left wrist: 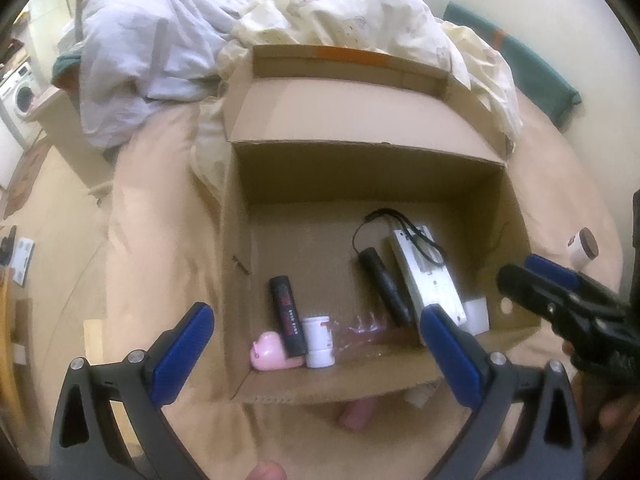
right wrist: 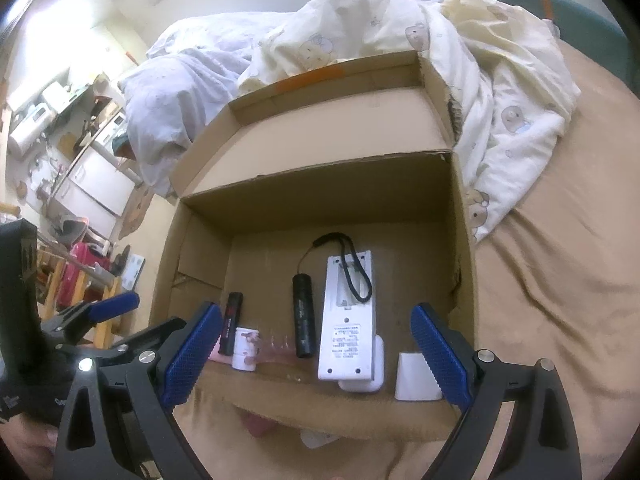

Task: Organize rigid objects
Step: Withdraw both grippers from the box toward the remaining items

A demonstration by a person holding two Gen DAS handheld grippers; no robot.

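I held my right gripper (right wrist: 316, 356) and left gripper (left wrist: 316, 348) spread wide and empty above the box (right wrist: 320, 168), since the remote (right wrist: 348, 320) and torch (right wrist: 303, 316) lay side by side inside it.

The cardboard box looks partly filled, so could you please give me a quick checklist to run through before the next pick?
1. Left gripper open and empty: ok.
2. Right gripper open and empty: ok.
3. Cardboard box flap open, inside reachable: ok.
4. Bare floor left in the box behind the black flashlight and white remote: ok.
5. Small jar on the bed outside the box, not yet packed: not ok.
6. Pink thing in front of the box, identity: cannot tell.
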